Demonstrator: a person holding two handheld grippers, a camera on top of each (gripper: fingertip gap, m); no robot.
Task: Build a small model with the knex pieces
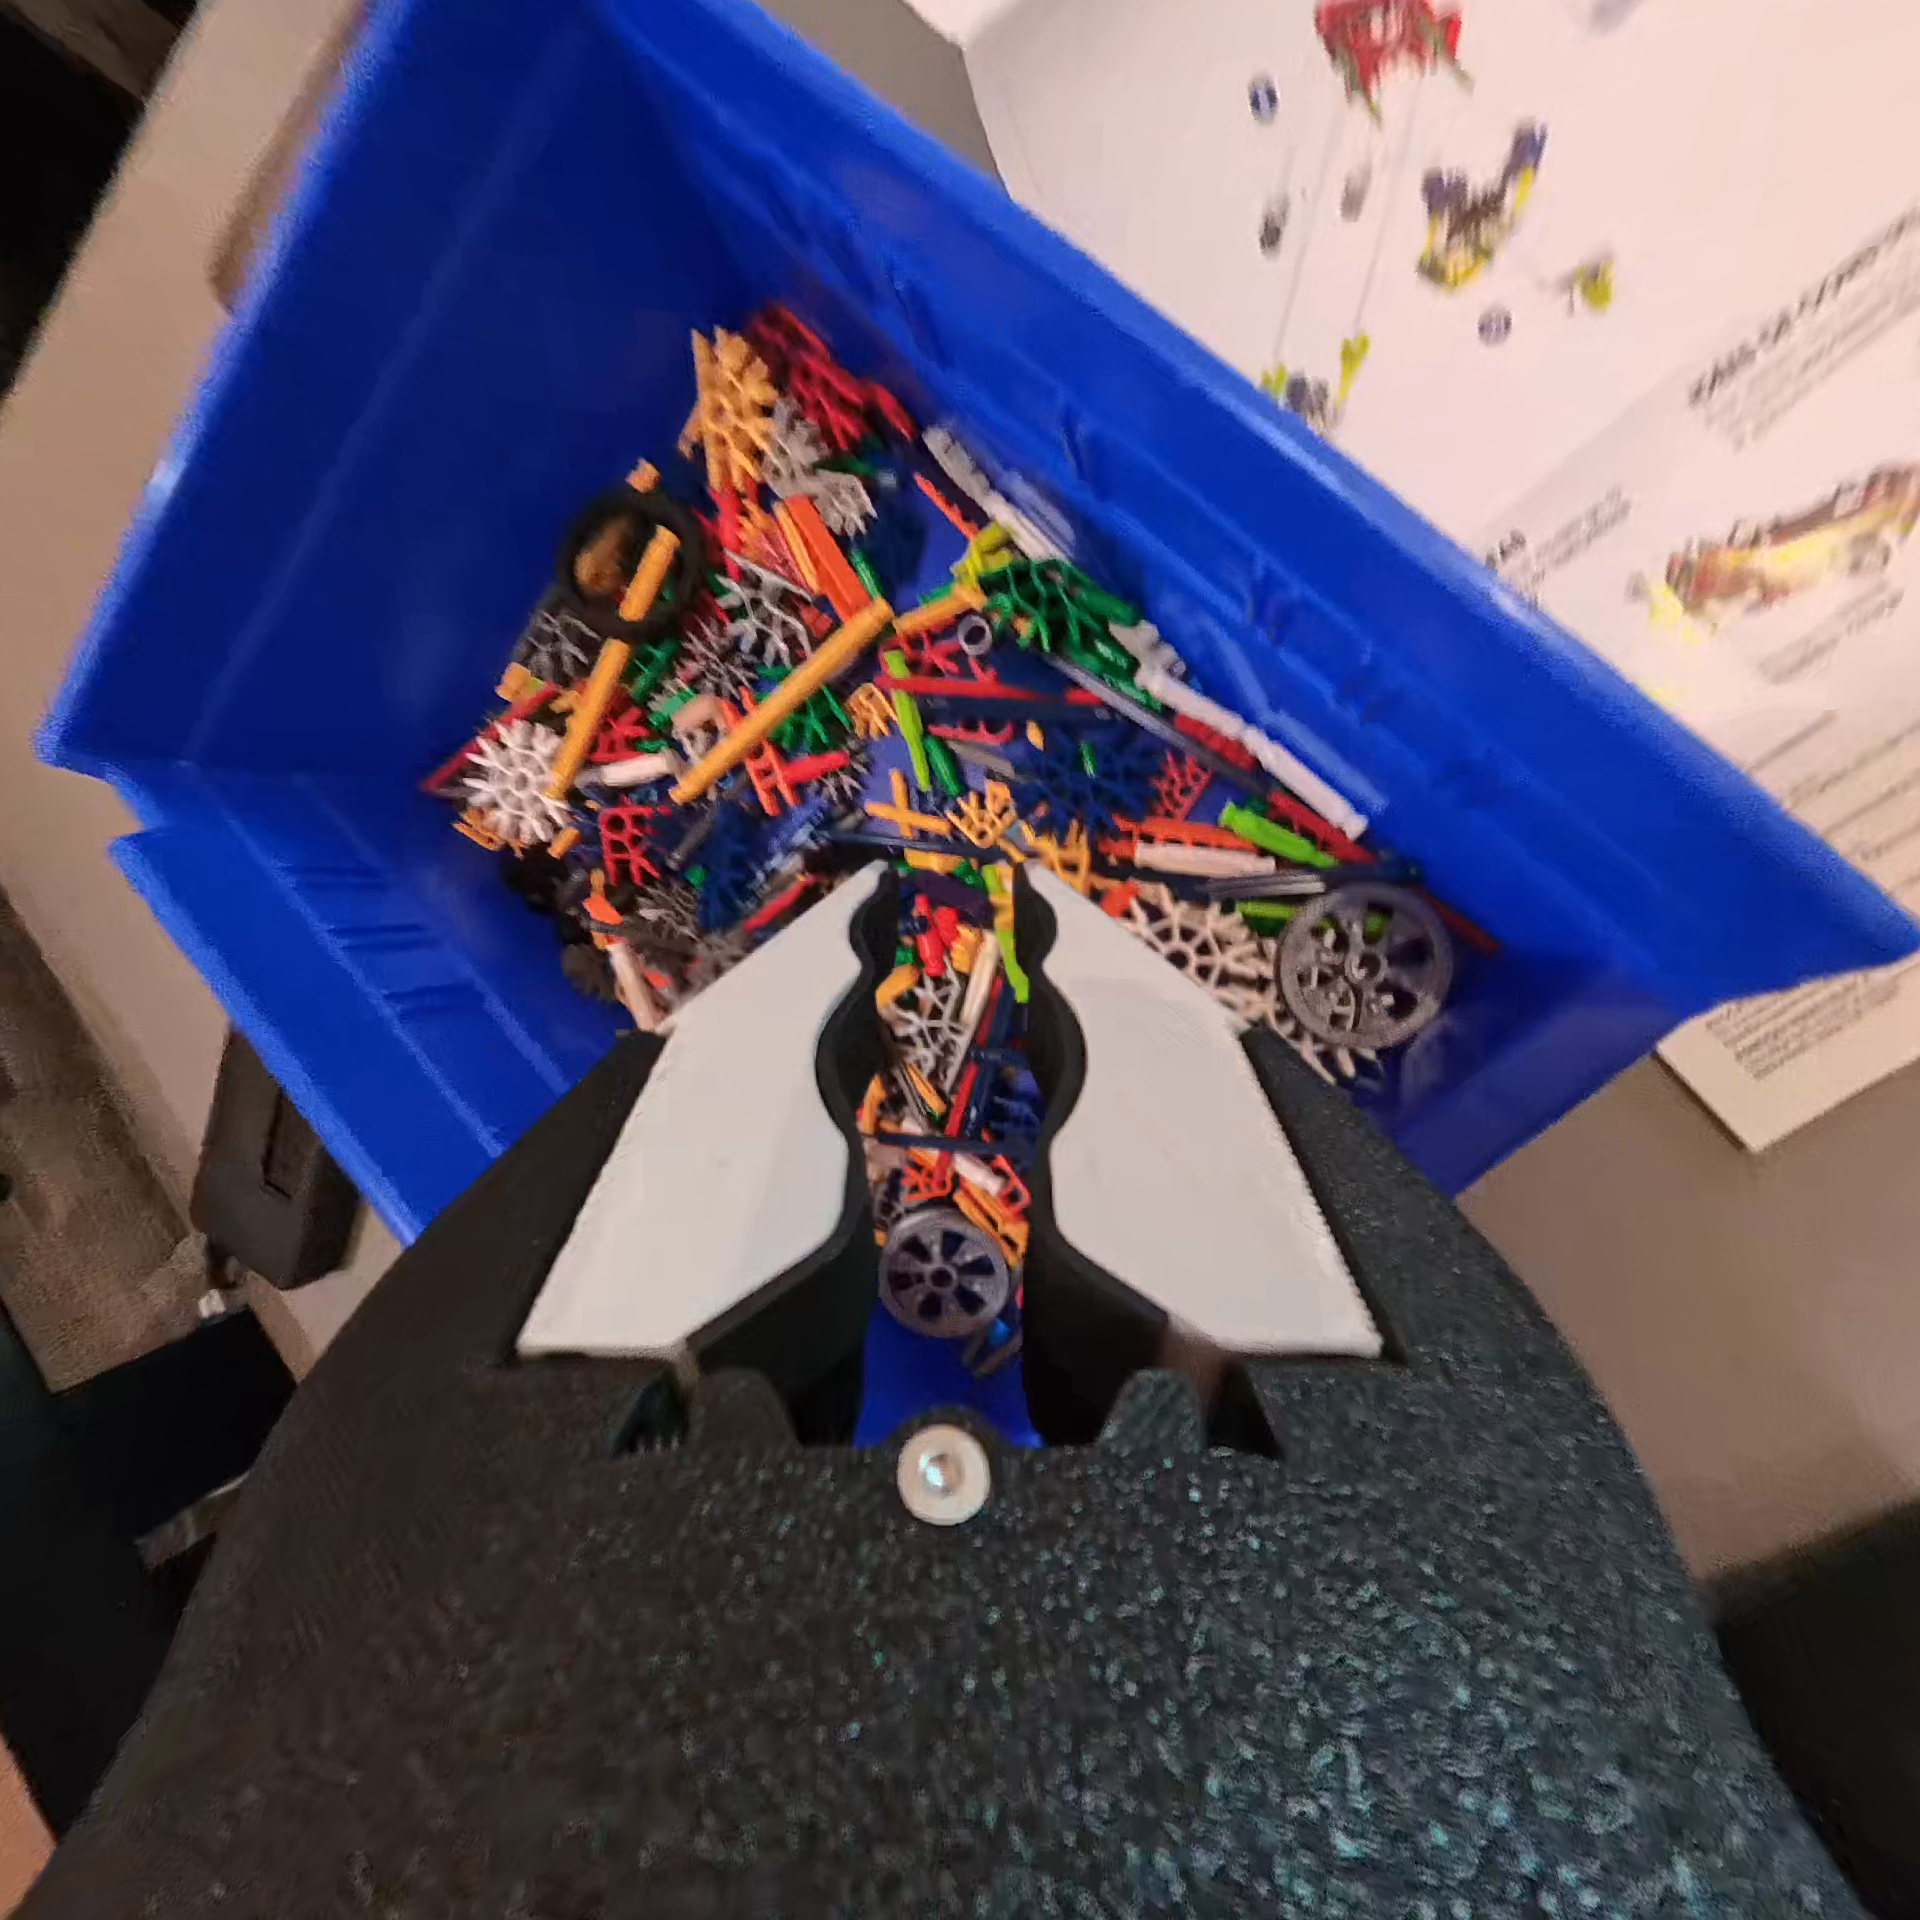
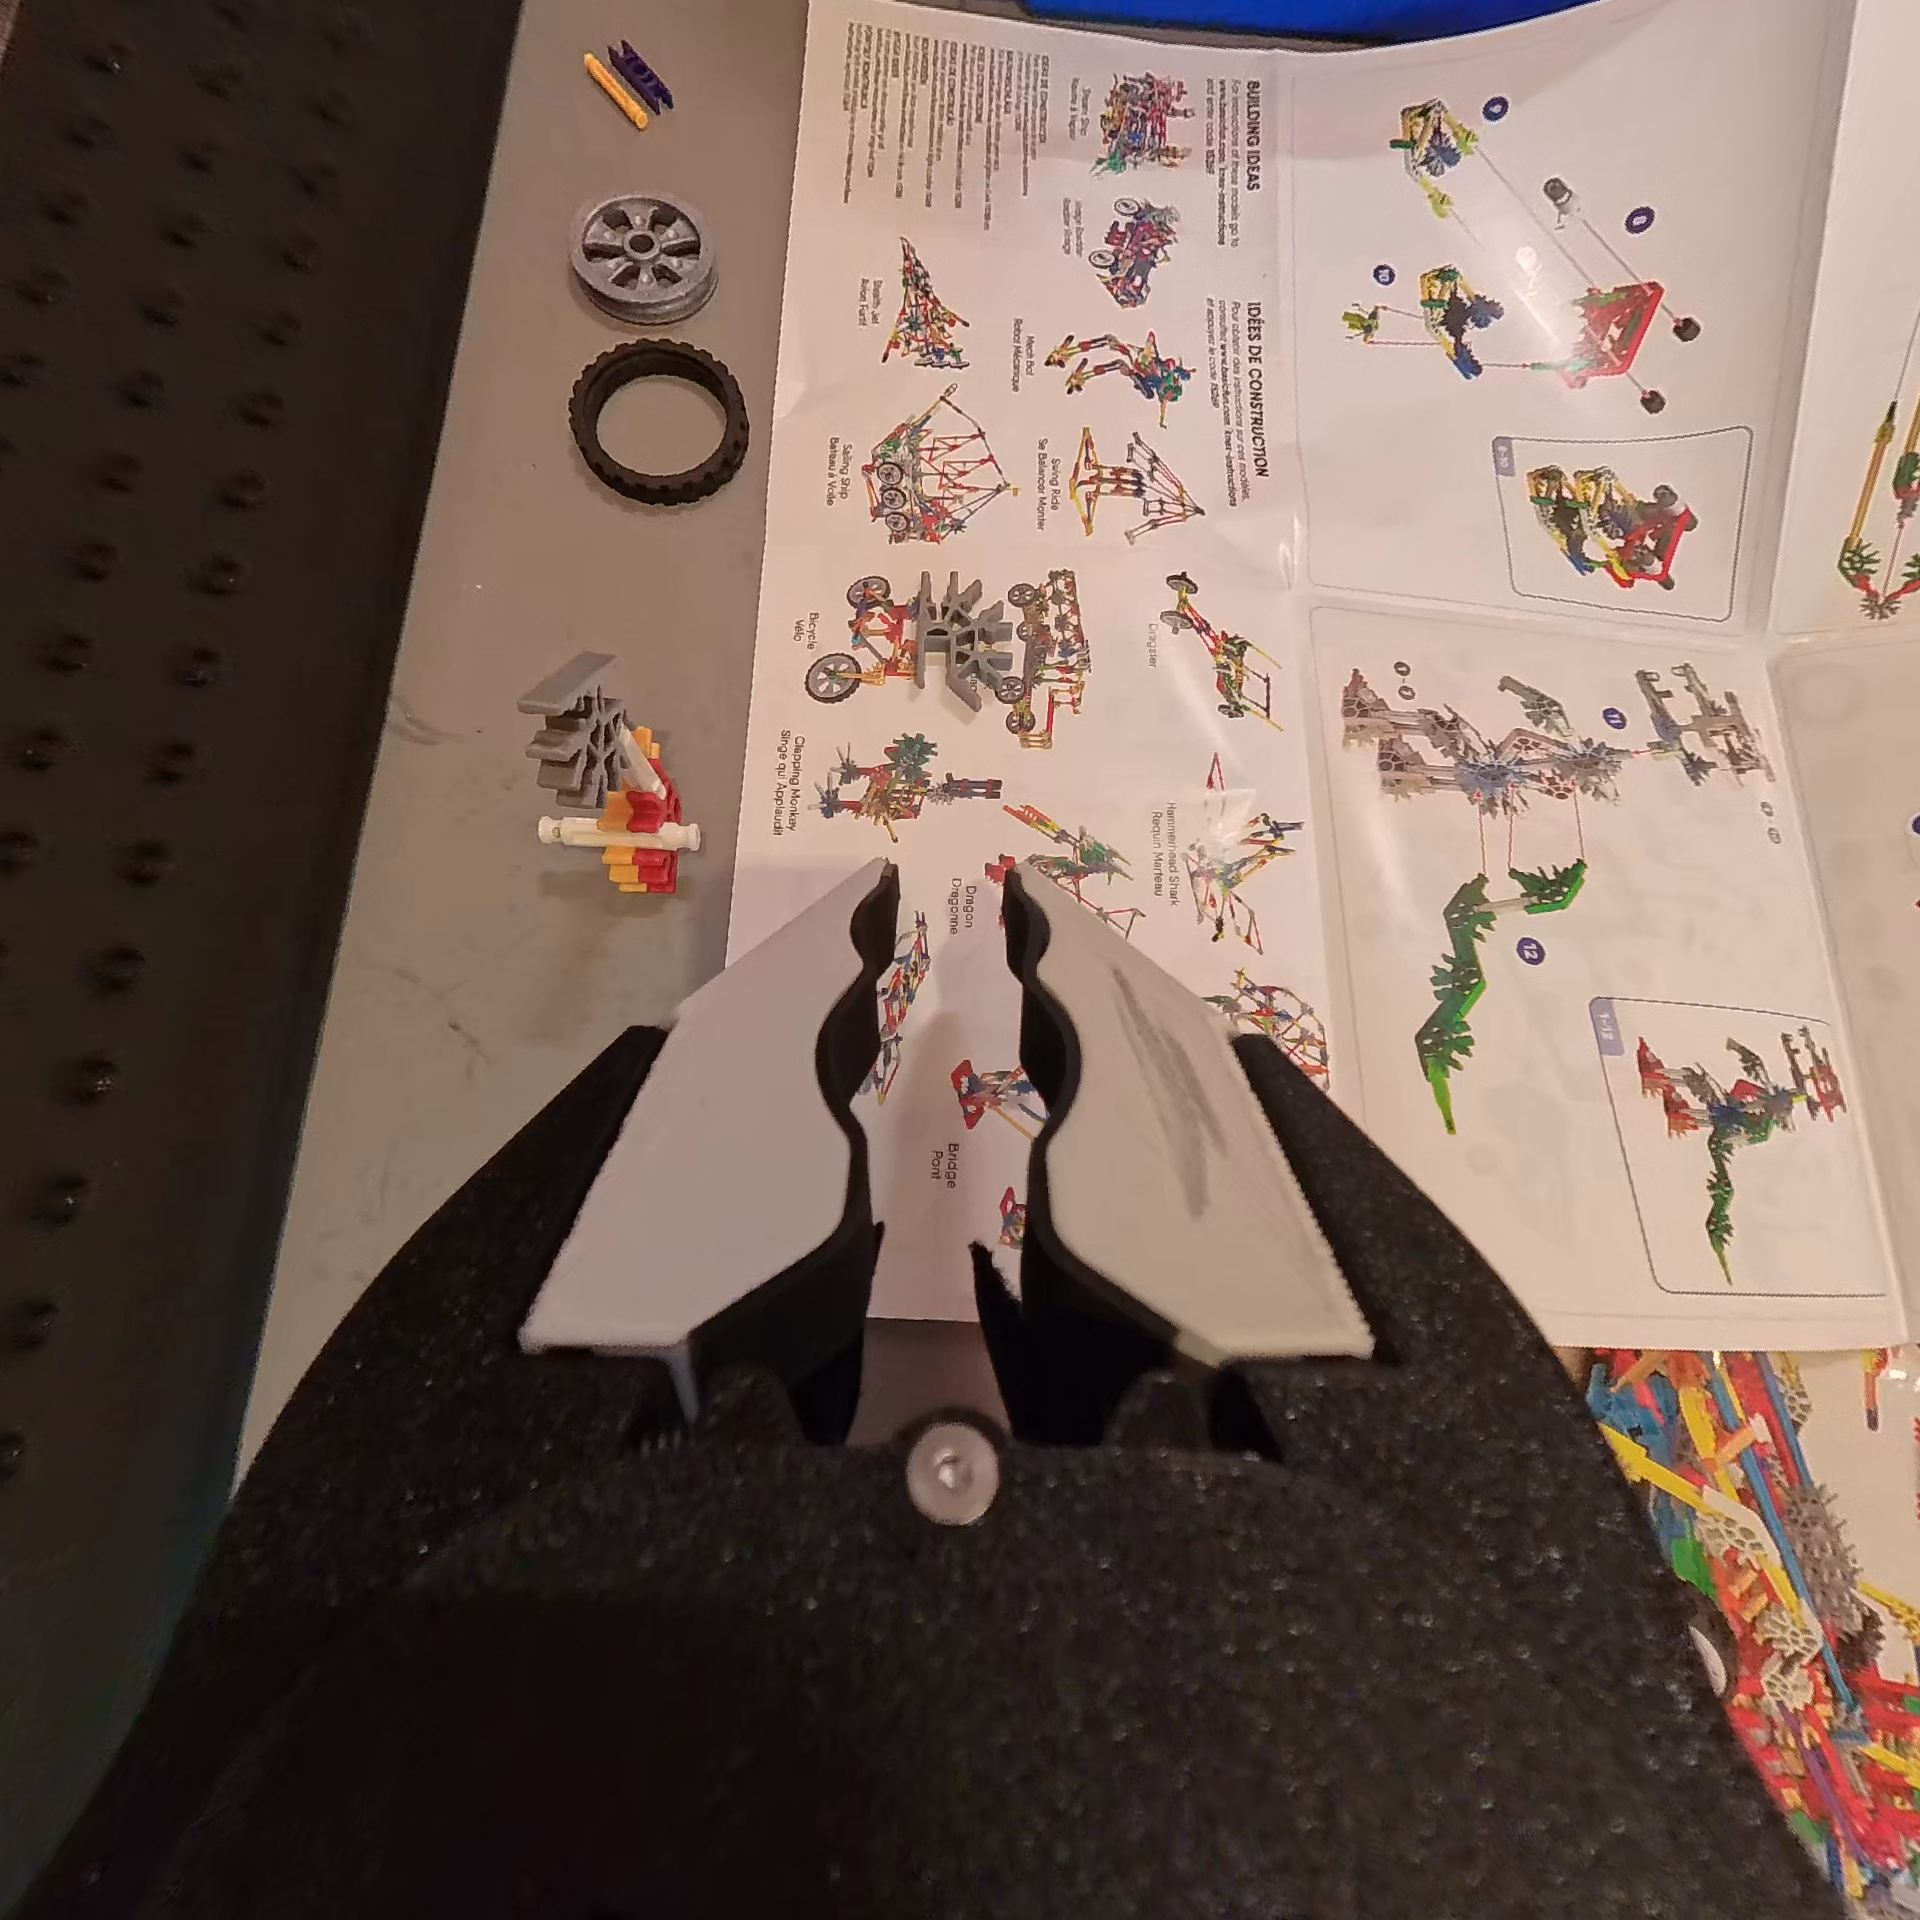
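We see no single thing singled out, so we start with what sits nearest each tool. The left gripper (image 1: pixel 954 883) hangs over a blue bin (image 1: pixel 436 436) of mixed construction-toy pieces (image 1: pixel 831 727), its fingers spread a little and holding nothing; a small dark wheel (image 1: pixel 943 1270) shows between them lower down, lying in the bin, though blur keeps us from saying whether anything touches it. A larger grey wheel (image 1: pixel 1363 964) rests near the bin's right wall.

The right gripper (image 2: pixel 948 878) hovers above a printed instruction sheet (image 2: pixel 1455 727), fingers likewise parted and empty. A grey connector (image 2: pixel 966 655) lies on the sheet ahead of it. On the grey surface (image 2: pixel 436 987) to the left lie a grey hub (image 2: pixel 644 260), a black tyre (image 2: pixel 658 424), a small assembly (image 2: pixel 613 790) of grey, red, yellow and white pieces, and a yellow rod (image 2: pixel 615 91) beside a purple piece (image 2: pixel 642 75).

Our judgement: the bin's pieces are tangled, so a pinch could drag neighbours along, and the thin sheet could slide or crumple under a fingertip.
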